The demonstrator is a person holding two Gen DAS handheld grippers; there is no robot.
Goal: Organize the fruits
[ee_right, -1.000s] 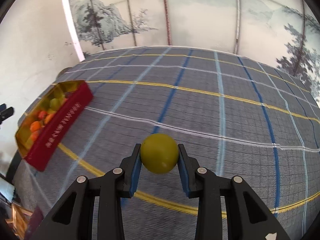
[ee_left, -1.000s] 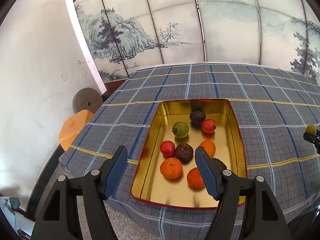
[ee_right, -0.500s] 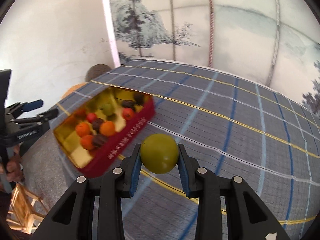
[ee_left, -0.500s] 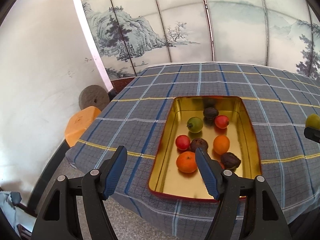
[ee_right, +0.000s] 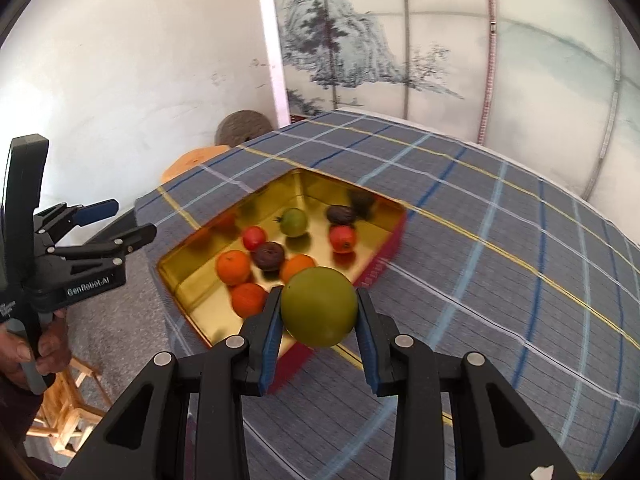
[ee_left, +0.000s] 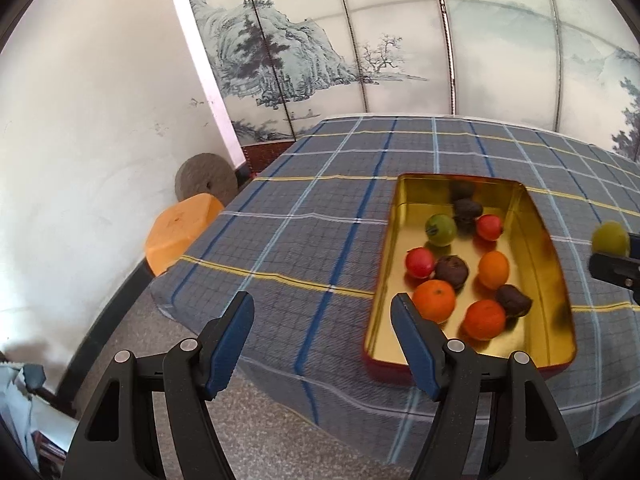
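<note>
Tin point(ee_left: 558, 256) holding nine fruits; right tongs point(ee_right: 318, 312) pinch one green fruit point(ee_right: 319, 306), left tongs point(ee_left: 322, 324) spread

A home room is suggested. A folding screen point(ee_left: 360, 48) painted with ink mountains and pines is seen across the top of the frame. At left a scuffed whitewashed wall point(ee_left: 100, 120) is shown, a millstone point(ee_left: 206, 179) leaned against it. At centre, the bench is covered by a plaid cloth point(ee_left: 320, 216).

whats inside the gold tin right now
The gold tin holds three orange fruits, two red, one green fruit and several dark wrinkled ones. The left tongs hide part of its near corner. The olive-green fruit is outside, gripped by the right tongs.
</note>
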